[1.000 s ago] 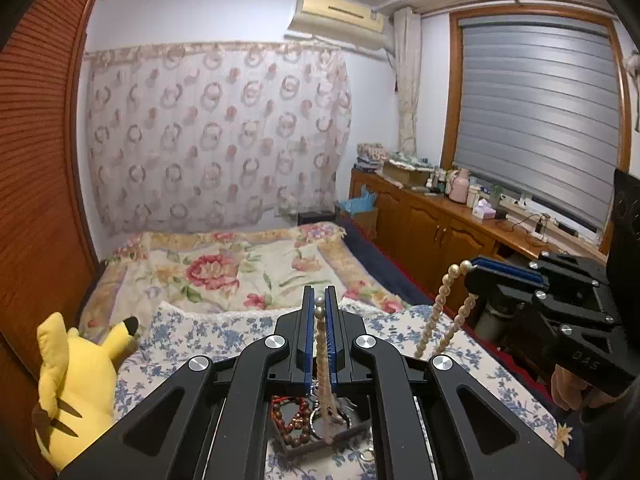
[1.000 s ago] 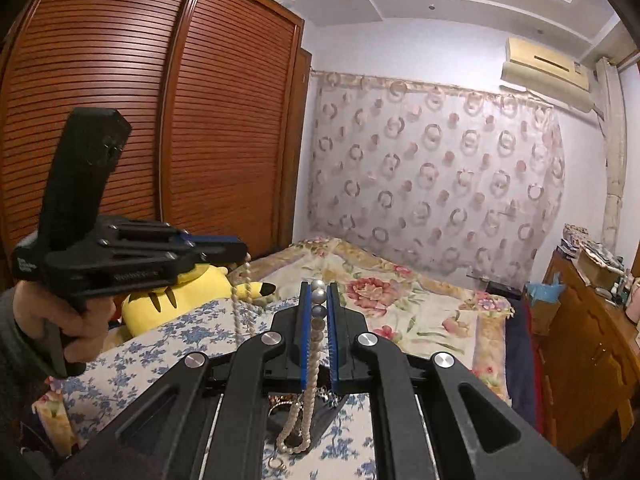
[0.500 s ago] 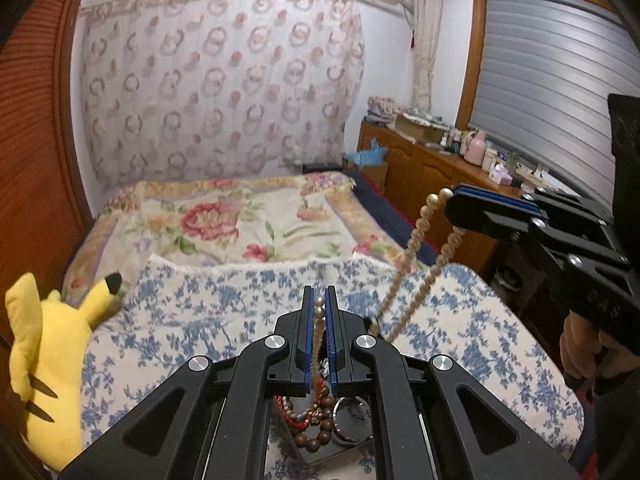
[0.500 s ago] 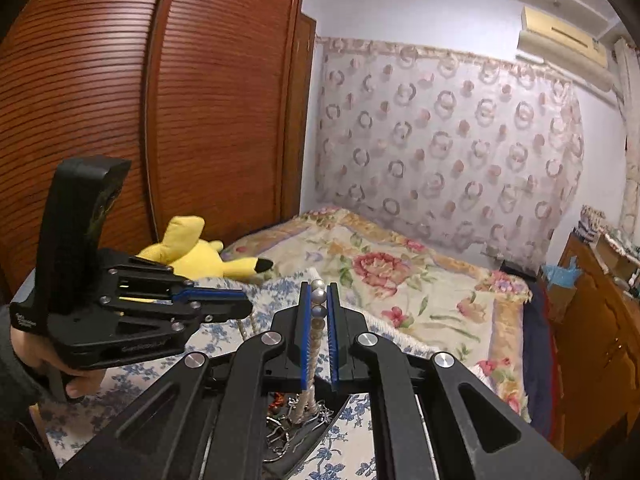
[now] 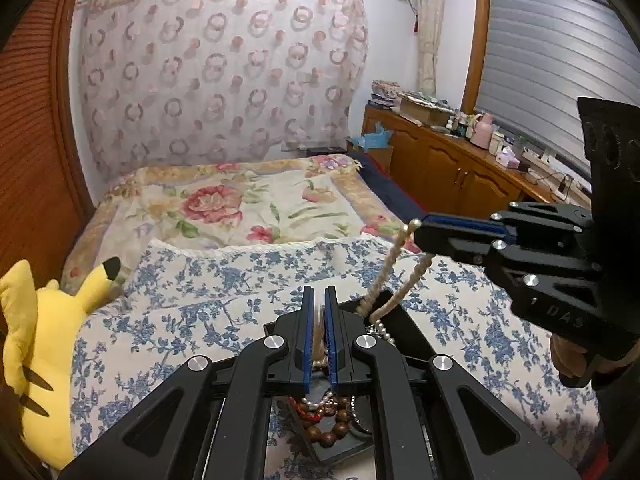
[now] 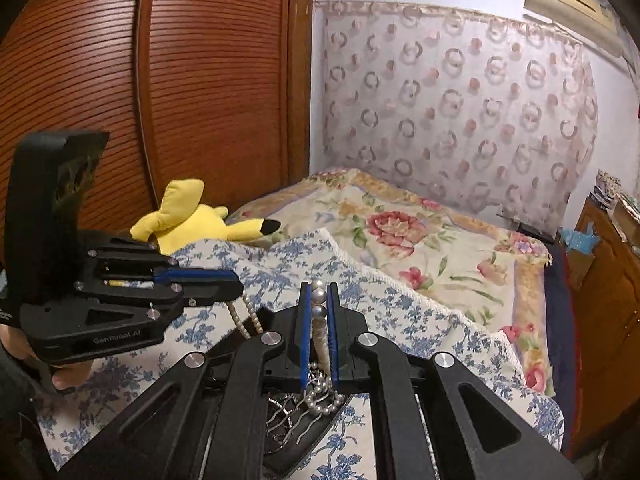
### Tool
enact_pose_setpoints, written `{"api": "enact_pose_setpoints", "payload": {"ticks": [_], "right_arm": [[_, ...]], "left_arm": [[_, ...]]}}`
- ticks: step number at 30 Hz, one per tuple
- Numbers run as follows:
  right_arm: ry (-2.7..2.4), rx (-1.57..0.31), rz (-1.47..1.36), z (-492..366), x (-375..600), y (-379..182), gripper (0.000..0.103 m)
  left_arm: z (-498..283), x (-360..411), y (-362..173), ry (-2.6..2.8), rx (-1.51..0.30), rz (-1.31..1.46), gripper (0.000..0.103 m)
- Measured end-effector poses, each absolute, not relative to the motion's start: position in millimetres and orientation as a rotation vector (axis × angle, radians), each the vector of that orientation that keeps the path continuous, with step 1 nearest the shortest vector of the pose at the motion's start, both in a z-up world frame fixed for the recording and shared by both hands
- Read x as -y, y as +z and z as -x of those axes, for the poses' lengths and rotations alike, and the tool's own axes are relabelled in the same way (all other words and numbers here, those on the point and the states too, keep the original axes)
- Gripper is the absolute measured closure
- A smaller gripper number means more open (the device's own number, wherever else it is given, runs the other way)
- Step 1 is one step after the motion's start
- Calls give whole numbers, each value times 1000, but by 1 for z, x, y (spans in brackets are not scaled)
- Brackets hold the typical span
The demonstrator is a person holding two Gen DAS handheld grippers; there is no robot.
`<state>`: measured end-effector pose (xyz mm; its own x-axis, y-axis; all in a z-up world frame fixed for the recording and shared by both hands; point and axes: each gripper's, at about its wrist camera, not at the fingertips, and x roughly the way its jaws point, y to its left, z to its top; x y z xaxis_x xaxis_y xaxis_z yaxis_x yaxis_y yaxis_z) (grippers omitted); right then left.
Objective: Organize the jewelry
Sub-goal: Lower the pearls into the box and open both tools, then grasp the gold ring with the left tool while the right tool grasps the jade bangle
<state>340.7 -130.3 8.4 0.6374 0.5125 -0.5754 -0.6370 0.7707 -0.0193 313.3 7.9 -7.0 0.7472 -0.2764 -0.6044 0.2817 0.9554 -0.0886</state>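
A pearl necklace [image 5: 386, 280] hangs between both grippers over a black jewelry tray [image 5: 404, 320] on the bed. My left gripper [image 5: 319, 300] is shut on one part of the strand. My right gripper [image 6: 319, 294] is shut on another part, with pearls [image 6: 319, 304] showing between its blue pads. The right gripper also shows at the right of the left wrist view [image 5: 424, 232]. The left gripper shows at the left of the right wrist view [image 6: 236, 284]. The tray holds brown wooden beads [image 5: 328, 428], red beads and silver pieces [image 6: 288, 416].
The tray lies on a blue floral quilt [image 5: 192, 300]. A yellow plush toy [image 5: 36, 344] lies at the left by the wooden wardrobe [image 6: 120, 80]. A wooden cabinet [image 5: 460, 172] with clutter runs along the right wall under the window.
Both grippers have come down toward the tray with the necklace, so the loops now reach into the tray. Both stay shut on the strand.
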Motion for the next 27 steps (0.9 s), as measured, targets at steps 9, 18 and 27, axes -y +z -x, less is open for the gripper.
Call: {"api": "enact_pose_setpoints", "payload": {"ticks": [9,18,27], "right_arm": [[657,-594,187,-338,141,7,93],[666,-586,173,-302,160,9,89],[632,-711,149,-232,192,-48,50]], "left_arm": [[-304,-8,-13,-288,-662,-31,82],[-279,-13,-19,-254,-632,-46,19],[-238,-19,-45,-264,-679,-2,9]]}}
